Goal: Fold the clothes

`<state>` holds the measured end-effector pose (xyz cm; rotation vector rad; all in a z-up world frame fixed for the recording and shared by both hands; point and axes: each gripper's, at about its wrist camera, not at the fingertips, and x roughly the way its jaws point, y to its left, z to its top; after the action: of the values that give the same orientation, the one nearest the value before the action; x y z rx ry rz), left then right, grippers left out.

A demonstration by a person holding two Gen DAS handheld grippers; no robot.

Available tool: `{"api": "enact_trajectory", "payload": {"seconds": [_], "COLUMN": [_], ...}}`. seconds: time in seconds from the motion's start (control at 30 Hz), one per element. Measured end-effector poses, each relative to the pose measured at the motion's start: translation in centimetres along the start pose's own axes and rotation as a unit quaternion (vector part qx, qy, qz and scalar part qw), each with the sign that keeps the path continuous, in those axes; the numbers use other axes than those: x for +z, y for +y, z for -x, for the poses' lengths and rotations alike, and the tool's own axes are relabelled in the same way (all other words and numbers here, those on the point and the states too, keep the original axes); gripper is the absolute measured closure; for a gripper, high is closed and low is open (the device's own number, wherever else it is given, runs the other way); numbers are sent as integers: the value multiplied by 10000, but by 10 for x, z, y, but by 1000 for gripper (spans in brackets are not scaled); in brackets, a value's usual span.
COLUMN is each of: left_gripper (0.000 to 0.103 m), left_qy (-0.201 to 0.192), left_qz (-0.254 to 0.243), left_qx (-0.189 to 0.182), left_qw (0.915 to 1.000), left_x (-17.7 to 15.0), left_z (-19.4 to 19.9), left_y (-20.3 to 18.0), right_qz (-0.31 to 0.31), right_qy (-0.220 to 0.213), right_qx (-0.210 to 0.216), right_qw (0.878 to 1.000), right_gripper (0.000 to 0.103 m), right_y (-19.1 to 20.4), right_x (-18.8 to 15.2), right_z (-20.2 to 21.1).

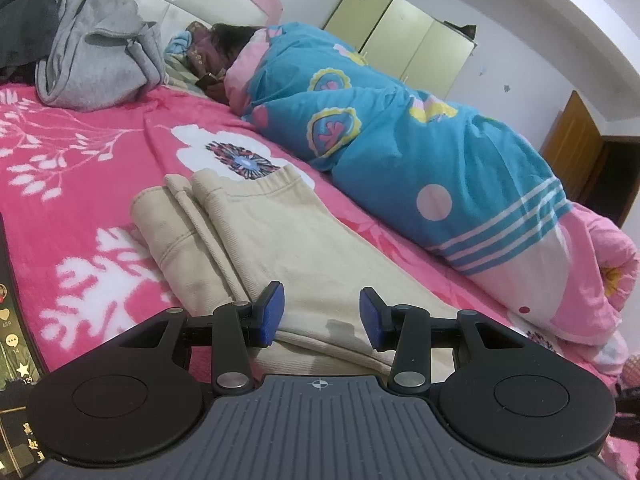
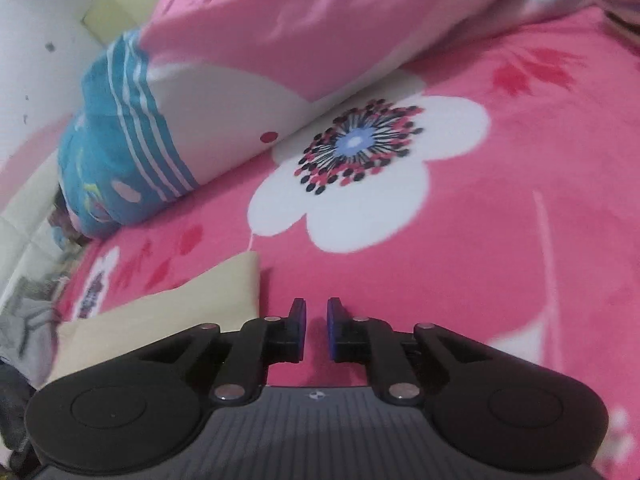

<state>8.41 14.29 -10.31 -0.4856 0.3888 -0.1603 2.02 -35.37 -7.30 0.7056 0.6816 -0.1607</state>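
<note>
A beige garment [image 1: 272, 240], folded lengthwise, lies on the pink flowered bedspread [image 1: 80, 168]. My left gripper [image 1: 322, 312] is open just above its near end, with nothing between the blue pads. In the right wrist view one end of the beige garment [image 2: 168, 312] lies at the lower left. My right gripper [image 2: 317, 320] hovers over the bare bedspread [image 2: 500, 240] just right of that end. Its jaws are nearly closed, with a narrow gap and nothing in it.
A person [image 1: 224, 48] lies under a blue and pink quilt [image 1: 400, 148] along the far side of the bed; the quilt [image 2: 168, 120] also shows in the right wrist view. A grey garment heap [image 1: 96, 52] sits near the headboard. A phone [image 1: 12, 340] lies at the left edge.
</note>
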Motion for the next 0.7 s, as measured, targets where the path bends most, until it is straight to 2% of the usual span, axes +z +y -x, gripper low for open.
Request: {"api": "enact_trajectory", "payload": {"seconds": [0.07, 0.1, 0.13, 0.27, 0.37, 0.47, 0.6, 0.7], "left_gripper": [61, 61, 60, 60, 60, 60, 47, 34], "left_qy": [-7, -15, -23, -50, -66, -109, -421, -603], "left_qz": [18, 54, 112, 322, 283, 152, -423, -1156], "left_qx": [-20, -54, -100, -257, -236, -154, 78, -243], "left_qw": [10000, 10000, 9999, 9991, 9993, 9997, 9982, 9912], "left_x": [0, 0, 0, -1, -2, -2, 2, 5], "left_z": [0, 0, 1, 1, 1, 4, 22, 35], "left_y": [1, 2, 4, 12, 11, 6, -24, -68], "right_qz": [-119, -230, -336, -719, -343, -216, -363, -613], "right_qy": [127, 209, 295, 939, 945, 983, 672, 531], "right_qx": [346, 539, 727, 1195, 1417, 1569, 1581, 1699], "right_qw": [9993, 9981, 9964, 9858, 9848, 9825, 9845, 9821], "right_gripper": [77, 63, 59, 58, 58, 58, 57, 57], "right_y": [1, 4, 6, 8, 21, 25, 20, 10], "right_x": [-7, -13, -19, -63, -99, -119, -120, -112], "right_z": [9, 12, 15, 13, 34, 50, 58, 45]}}
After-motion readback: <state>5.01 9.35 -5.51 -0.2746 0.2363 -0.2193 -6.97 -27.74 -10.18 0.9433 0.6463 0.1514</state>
